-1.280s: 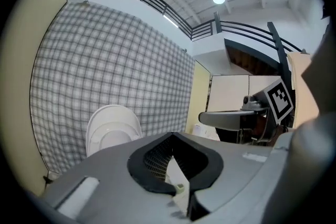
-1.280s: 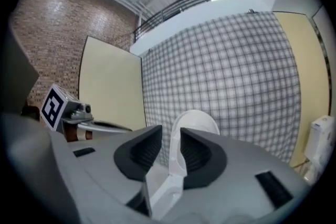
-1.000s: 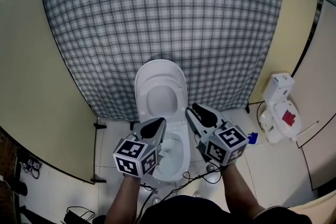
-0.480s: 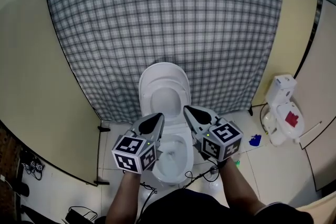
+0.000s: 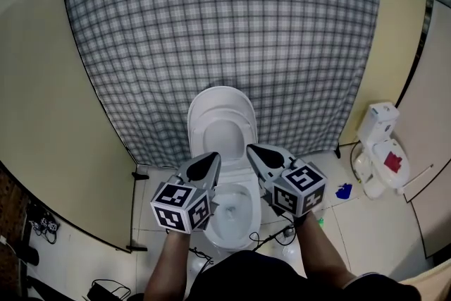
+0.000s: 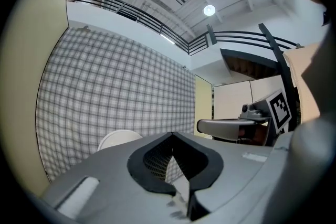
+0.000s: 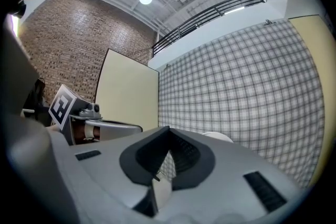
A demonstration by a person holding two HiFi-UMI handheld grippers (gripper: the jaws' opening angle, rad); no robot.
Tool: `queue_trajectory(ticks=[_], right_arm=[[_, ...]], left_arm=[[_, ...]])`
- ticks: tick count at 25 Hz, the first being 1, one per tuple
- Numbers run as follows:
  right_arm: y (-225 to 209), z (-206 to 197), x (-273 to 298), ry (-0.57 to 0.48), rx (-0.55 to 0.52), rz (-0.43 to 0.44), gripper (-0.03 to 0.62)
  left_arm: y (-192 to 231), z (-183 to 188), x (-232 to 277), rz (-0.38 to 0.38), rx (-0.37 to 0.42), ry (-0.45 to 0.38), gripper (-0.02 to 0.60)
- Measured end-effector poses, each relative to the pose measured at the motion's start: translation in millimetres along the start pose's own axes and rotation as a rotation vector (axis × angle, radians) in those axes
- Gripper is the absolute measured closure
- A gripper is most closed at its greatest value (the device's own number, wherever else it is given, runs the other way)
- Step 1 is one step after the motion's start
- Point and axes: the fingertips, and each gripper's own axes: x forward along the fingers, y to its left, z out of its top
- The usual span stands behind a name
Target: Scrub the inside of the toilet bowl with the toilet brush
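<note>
A white toilet stands in front of me with its lid [image 5: 220, 116] raised against a checked curtain [image 5: 225, 32]. Its open bowl [image 5: 236, 211] lies below and between my two grippers. My left gripper [image 5: 213, 157] hangs over the bowl's left rim, and its jaws meet with nothing in them [image 6: 172, 135]. Over the right rim my right gripper [image 5: 251, 149] is likewise shut and empty [image 7: 168, 128]. Both point towards the lid, side by side. I cannot make out a toilet brush in any view.
A white object with a red patch [image 5: 380, 151] stands on the floor at the right. A small blue item [image 5: 344, 190] lies beside it. Cream partition panels [image 5: 49, 102] close in both sides. Cables [image 5: 271, 240] trail on the tiles by the toilet's base.
The head view has drifted slightly, so the toilet sits a little lower and further right in frame. The right gripper's jaws look closer together. Both grippers stay over the bowl.
</note>
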Motion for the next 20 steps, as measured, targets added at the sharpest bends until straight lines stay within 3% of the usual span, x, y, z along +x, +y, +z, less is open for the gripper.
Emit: queue_trajectory(ticks=[5, 10, 20], right_arm=[[-20, 1, -16, -0.007, 0.001, 0.004, 0.579], [-27, -16, -37, 0.050, 0.030, 0.027, 0.579], [-13, -9, -22, 0.021, -0.007, 0.008, 0.579]], left_arm=[[-20, 3, 17, 0.003, 0.019, 0.001, 0.583], [-42, -13, 18, 0.025, -0.027, 0.037, 0.583], [-27, -1, 9, -0.005, 0.017, -0.002, 0.583]])
